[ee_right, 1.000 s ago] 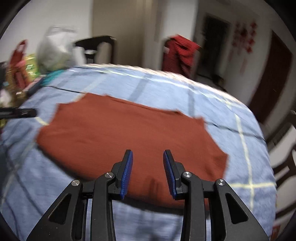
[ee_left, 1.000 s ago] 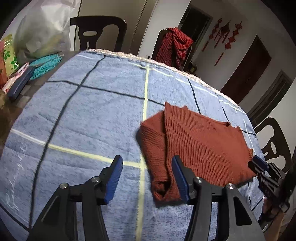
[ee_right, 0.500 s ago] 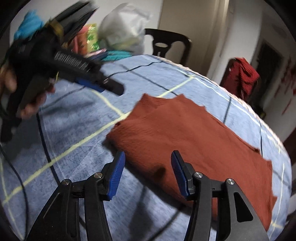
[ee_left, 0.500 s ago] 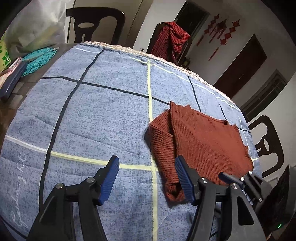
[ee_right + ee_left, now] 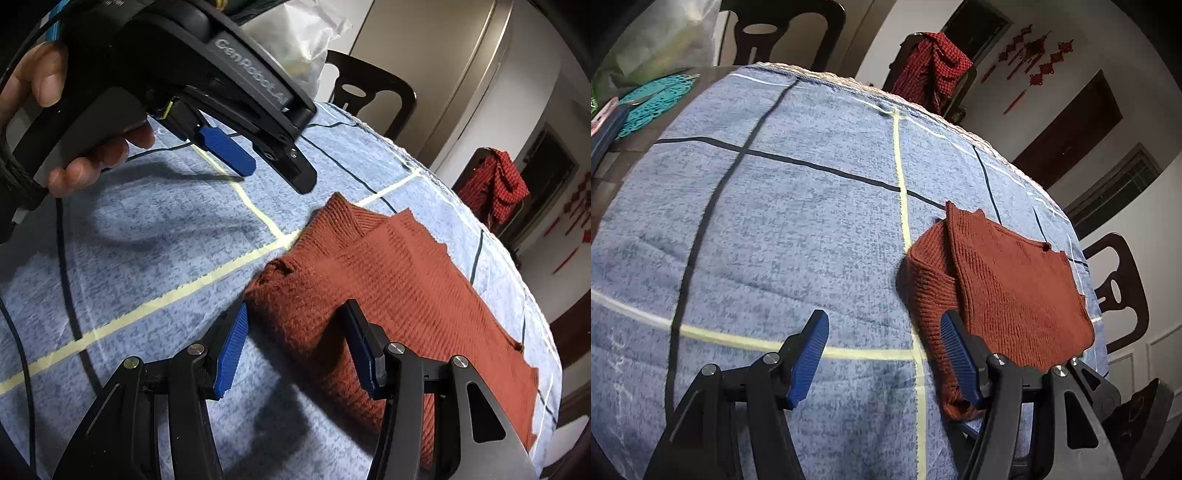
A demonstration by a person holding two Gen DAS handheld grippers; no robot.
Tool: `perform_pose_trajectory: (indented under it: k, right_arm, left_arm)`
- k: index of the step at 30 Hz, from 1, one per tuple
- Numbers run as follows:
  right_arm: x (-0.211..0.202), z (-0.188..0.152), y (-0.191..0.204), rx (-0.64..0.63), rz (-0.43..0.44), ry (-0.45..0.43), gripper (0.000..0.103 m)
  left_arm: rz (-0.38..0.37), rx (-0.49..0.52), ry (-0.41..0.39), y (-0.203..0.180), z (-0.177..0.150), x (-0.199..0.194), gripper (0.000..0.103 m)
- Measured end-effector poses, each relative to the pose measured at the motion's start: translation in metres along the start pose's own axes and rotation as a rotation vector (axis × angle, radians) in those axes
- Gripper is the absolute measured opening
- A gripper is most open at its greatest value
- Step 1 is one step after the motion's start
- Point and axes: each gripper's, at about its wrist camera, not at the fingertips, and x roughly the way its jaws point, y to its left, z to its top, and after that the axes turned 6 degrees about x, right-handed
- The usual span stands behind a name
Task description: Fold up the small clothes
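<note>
A rust-red ribbed knit sweater point(image 5: 388, 295) lies folded flat on the blue grid-lined cloth point(image 5: 775, 229) — coarse, mottled weave. The right gripper point(image 5: 295, 347) stands apart, straddling the sweater's near corner, pads not pressing. The left gripper point(image 5: 882, 358) is apart too, over bare cloth just beside the sweater's edge.

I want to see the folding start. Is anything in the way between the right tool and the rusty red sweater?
Nothing visible is in the way. The right tool is open, with the near corner of the sweater right between its fingers. The left tool hovers farther back over the blue cloth, off to the side.
</note>
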Motion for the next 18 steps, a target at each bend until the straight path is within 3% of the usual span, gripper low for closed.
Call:
perform_pose_trajectory:
  k: [8, 12, 18]
  right_arm:
    - [0.004, 0.002, -0.005, 0.083, -0.009, 0.001, 0.052]
    - [0.006, 0.004, -0.01, 0.104, -0.028, 0.003, 0.036]
    - [0.004, 0.004, -0.019, 0.155, -0.015, -0.003, 0.025]
  left_arm:
    - [-0.107, -0.013, 0.038, -0.004, 0.018, 0.022, 0.067]
    - [-0.165, -0.042, 0.063, -0.005, 0.026, 0.034, 0.071]
    - [-0.192, -0.028, 0.079, -0.016, 0.034, 0.046, 0.073]
